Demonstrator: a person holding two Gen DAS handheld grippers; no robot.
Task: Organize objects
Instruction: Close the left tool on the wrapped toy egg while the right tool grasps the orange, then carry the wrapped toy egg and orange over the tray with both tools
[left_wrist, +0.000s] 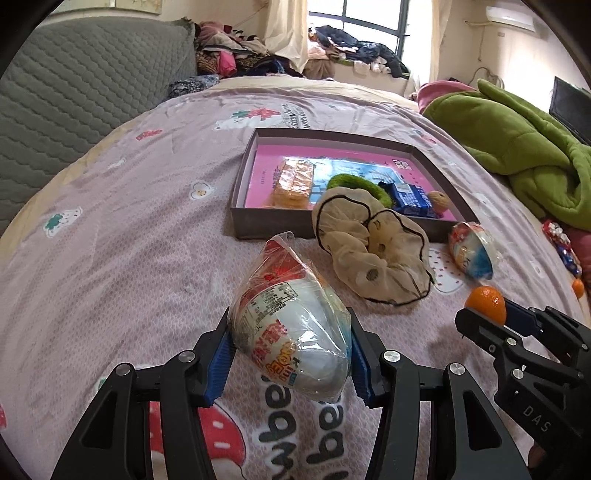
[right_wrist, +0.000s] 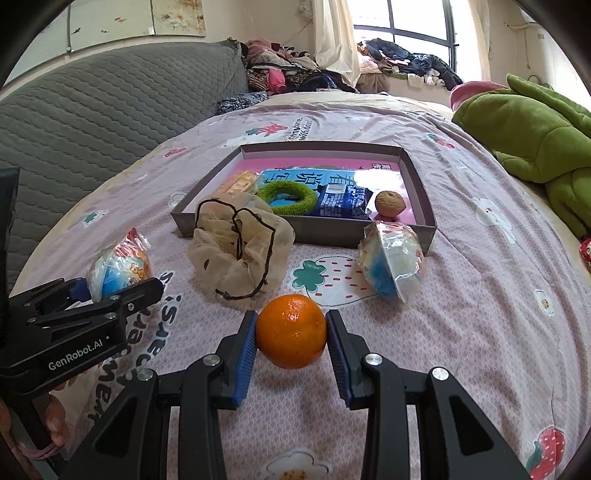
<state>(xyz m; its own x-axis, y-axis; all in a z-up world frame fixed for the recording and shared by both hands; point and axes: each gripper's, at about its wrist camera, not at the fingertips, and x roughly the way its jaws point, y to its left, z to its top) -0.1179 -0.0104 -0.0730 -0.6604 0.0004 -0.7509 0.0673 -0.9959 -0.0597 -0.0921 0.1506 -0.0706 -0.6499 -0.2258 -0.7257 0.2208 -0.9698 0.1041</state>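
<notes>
My left gripper (left_wrist: 290, 354) is shut on a plastic-wrapped toy egg (left_wrist: 291, 332), held just above the bedsheet; it also shows in the right wrist view (right_wrist: 118, 266). My right gripper (right_wrist: 291, 343) is shut on an orange (right_wrist: 291, 330), which also shows in the left wrist view (left_wrist: 485, 302). A grey shallow box (right_wrist: 236, 225) lies ahead on the bed. It holds a wafer pack (left_wrist: 293, 179), a green ring (right_wrist: 288, 197), a blue packet (right_wrist: 341, 201) and a walnut (right_wrist: 389, 203).
A beige scrunchie (right_wrist: 240, 251) lies in front of the box. A second wrapped toy egg (right_wrist: 393, 264) lies at the box's near right corner. A green blanket (right_wrist: 535, 140) is at the right, a grey headboard (left_wrist: 74, 99) at the left.
</notes>
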